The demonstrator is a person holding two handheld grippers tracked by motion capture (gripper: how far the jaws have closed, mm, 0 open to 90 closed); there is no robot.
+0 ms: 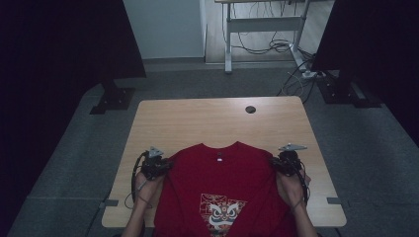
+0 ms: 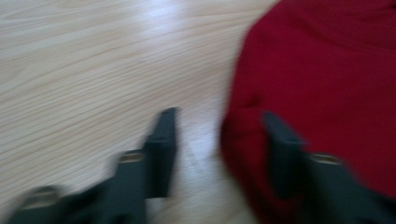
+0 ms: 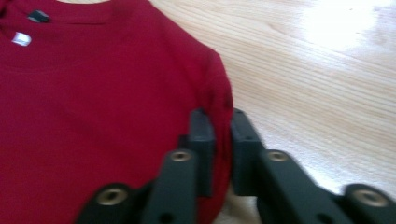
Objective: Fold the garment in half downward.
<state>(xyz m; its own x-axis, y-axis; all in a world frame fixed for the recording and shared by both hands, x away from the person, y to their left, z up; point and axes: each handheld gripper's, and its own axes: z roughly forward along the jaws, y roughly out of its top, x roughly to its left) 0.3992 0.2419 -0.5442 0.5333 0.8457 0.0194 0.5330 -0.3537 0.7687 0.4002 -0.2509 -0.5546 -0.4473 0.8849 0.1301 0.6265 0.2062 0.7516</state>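
Note:
A red T-shirt (image 1: pixel 222 182) with a white lion-dance print lies flat on the near half of the wooden table (image 1: pixel 207 118), collar pointing away from me. My left gripper (image 1: pixel 157 165) is at the shirt's left shoulder. In the blurred left gripper view its jaws (image 2: pixel 219 116) stand apart, with the red T-shirt's edge (image 2: pixel 327 70) reaching in between them against the right jaw. My right gripper (image 1: pixel 286 160) is at the right shoulder. In the right gripper view it (image 3: pixel 220 114) is pinched shut on the shoulder edge of the T-shirt (image 3: pixel 93 93).
A round cable hole (image 1: pixel 250 109) sits near the table's far edge. Bare wood lies beyond the collar. Dark panels on stands (image 1: pixel 113 96) flank the table, and a desk frame with loose cables (image 1: pixel 267 44) stands behind it. The shirt's hem hangs over the near edge.

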